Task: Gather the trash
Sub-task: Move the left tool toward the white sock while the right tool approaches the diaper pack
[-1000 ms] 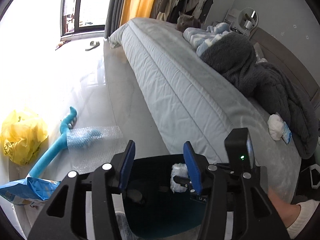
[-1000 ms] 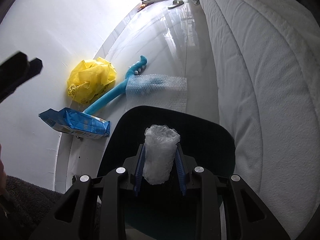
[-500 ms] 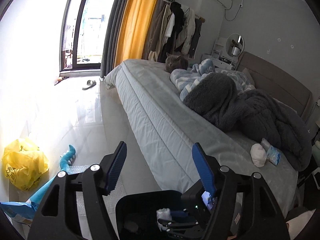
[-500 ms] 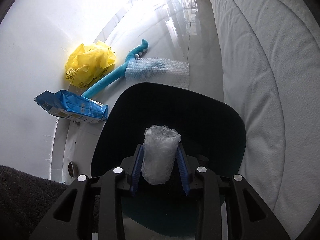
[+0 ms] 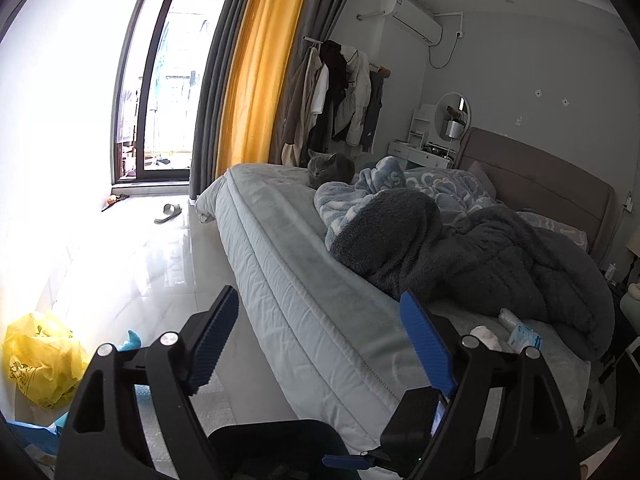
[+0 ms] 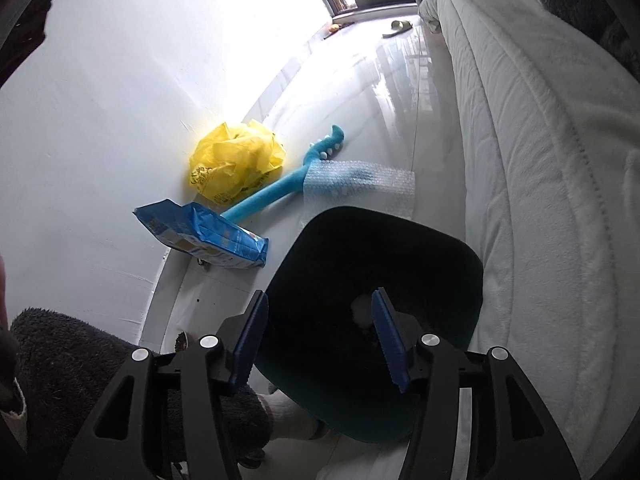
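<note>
Right gripper (image 6: 318, 338) above the dark bin (image 6: 460, 258); jaws opening, nothing between them; a pale crumpled wad (image 6: 360, 308), probably bubble wrap, lies inside the bin just beyond the jaws. Left gripper (image 5: 320, 336) jaws opening, empty, aimed over the quilted bed (image 5: 304, 304). Ahead of the right jaws on glossy floor: flat bubble-wrap sheet (image 6: 360, 186), crinkled yellow bag (image 6: 236, 164), blue foil packet (image 6: 204, 236); pinch thin film at a raised fold.

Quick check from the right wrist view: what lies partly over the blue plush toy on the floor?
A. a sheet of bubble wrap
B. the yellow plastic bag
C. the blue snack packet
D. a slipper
A: the sheet of bubble wrap drapes across the blue plush toy near its head, while the yellow plastic bag and blue snack packet sit beside it.
</note>
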Motion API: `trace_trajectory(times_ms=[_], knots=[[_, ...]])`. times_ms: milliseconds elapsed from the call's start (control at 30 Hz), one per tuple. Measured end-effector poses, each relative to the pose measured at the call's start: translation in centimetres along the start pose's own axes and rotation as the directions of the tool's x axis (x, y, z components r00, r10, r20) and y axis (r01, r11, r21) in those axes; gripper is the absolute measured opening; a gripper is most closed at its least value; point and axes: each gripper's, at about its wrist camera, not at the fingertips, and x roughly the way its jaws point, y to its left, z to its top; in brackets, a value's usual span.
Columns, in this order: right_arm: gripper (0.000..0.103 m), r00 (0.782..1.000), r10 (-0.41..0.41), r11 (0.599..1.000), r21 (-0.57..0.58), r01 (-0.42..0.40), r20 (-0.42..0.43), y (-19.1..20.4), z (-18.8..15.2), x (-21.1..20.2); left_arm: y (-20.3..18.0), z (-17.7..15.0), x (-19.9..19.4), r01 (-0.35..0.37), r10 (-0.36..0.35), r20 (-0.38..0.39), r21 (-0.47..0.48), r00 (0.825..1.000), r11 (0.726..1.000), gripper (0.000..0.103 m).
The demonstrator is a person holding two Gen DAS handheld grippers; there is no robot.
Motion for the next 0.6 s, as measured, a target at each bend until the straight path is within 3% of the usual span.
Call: trace_trajectory(times_ms=[167, 300, 600], knots=[[0.055, 0.995, 0.015, 0.999, -0.052, -0.01, 0.101, 0.4, -0.1, -4.4, -1.8, 0.4, 0.0, 0.017, -0.018, 0.018, 0.013, 1.0, 1.0, 0.091], [0.057, 0.983, -0.08, 0.988, -0.114, 0.099, 0.165, -0.1, -0.7, -7.4, -2.9, 0.5, 0.4, 0.054, -0.054, 0.01, -0.006, 0.998, 0.999, 0.093], [0.058, 0.949, -0.211, 0.964, -0.11, 0.242, 0.237, -3.4, -2.8, -11.7, -6.5, -0.2, 2.4, 0.092, -0.092, -0.031, -0.01, 0.995, 0.996, 0.095]])
